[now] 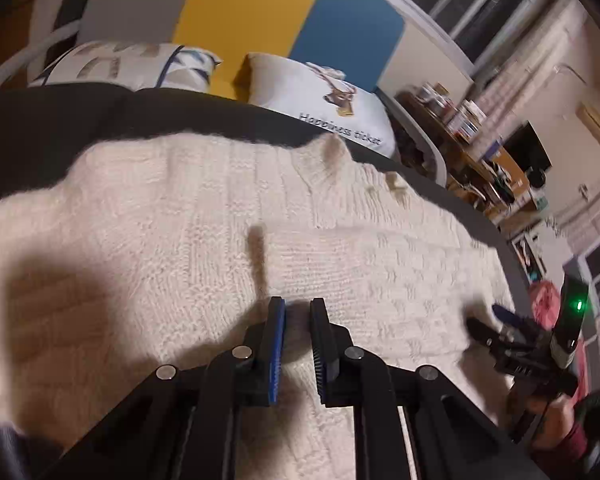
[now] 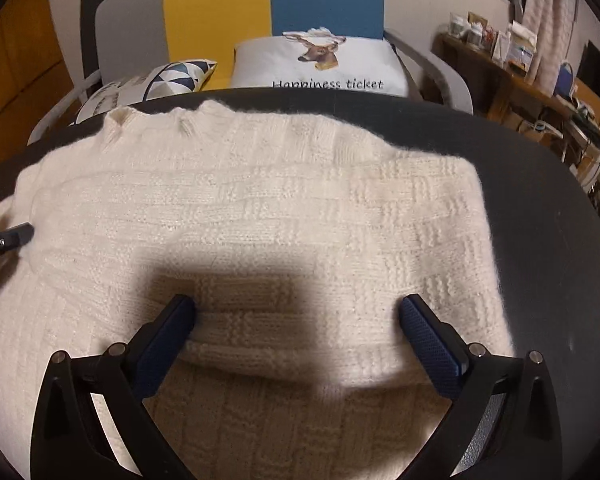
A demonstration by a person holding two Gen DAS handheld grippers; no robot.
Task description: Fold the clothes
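Cream knitted sweater [image 2: 260, 216] lying flat on a dark round table [image 2: 540, 240], partly folded, one thick folded edge running across the near side between the fingers of the right gripper [image 2: 296, 312]; behind the table, a chair with a deer-print cushion [image 2: 320, 64] and a triangle-patterned cushion [image 2: 168, 76]. Right gripper: jaws spread wide, straddling the folded edge, nothing pinched. Left gripper [image 1: 298, 306]: jaws parted only narrowly, a small ridge of knit showing in the gap; whether the pads press on it cannot be told, the view being blurred. Handling, as judged: the knit appears soft, bulky and limp, light to moderate in weight, with a fuzzy surface that should resist slipping yet stretch and sag when lifted by one point; it is not fragile, though loose loops may snag. Best hold: the doubled folded edge or a ribbed hem, taken at two well-separated points so the layers lift together and the fold stays square.
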